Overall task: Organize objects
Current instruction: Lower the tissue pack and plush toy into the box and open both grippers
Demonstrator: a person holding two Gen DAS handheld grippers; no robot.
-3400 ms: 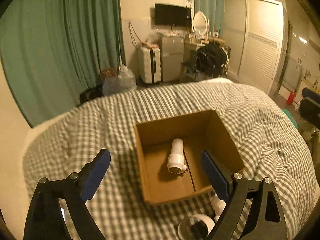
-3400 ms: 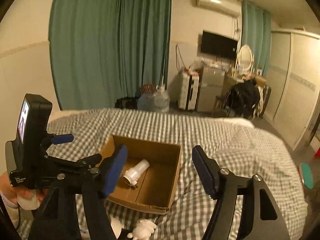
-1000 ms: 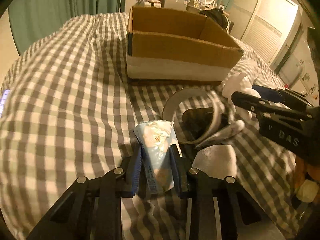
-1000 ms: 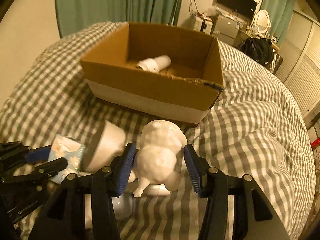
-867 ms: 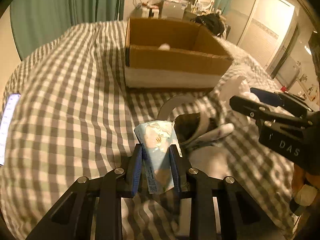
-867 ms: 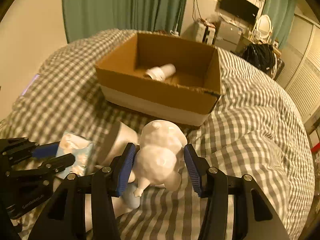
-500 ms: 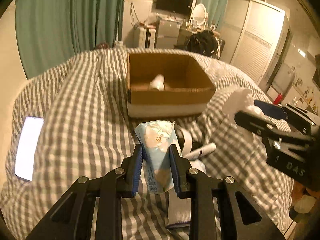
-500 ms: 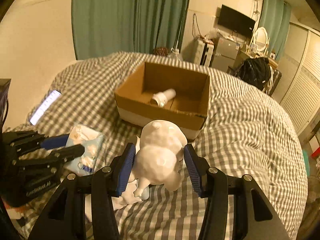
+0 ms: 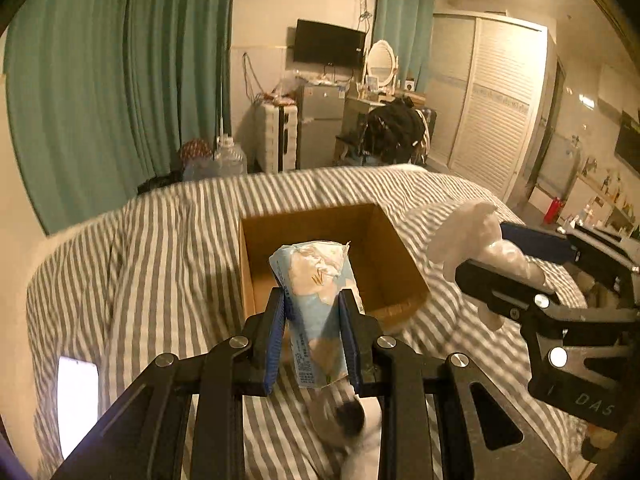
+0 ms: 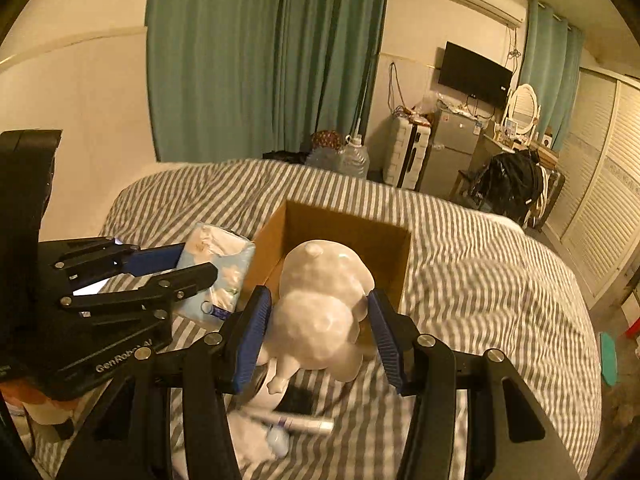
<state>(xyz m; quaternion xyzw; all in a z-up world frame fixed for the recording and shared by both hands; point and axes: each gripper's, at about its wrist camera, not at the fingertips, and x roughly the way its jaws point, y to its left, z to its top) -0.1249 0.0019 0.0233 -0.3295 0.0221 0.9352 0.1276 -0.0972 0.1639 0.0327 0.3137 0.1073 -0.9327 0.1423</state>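
Observation:
My left gripper (image 9: pixel 314 312) is shut on a light blue tissue pack (image 9: pixel 316 280) and holds it in the air in front of the open cardboard box (image 9: pixel 384 256). It also shows in the right wrist view (image 10: pixel 218 270). My right gripper (image 10: pixel 318 320) is shut on a white plush toy (image 10: pixel 320 312), also raised before the box (image 10: pixel 348 224). The toy shows at the right of the left wrist view (image 9: pixel 480 236). The box's inside is mostly hidden behind the held things.
The box sits on a bed with a grey checked cover (image 9: pixel 160 248). A lit phone (image 9: pixel 78 388) lies at the left. A white round object (image 10: pixel 280 396) and a tube (image 10: pixel 304 424) lie below the grippers. Curtains, a fridge and wardrobes stand beyond.
Both grippers have risen from the bed with the tissue pack and the plush toy held. The view now looks down on the box from higher up.

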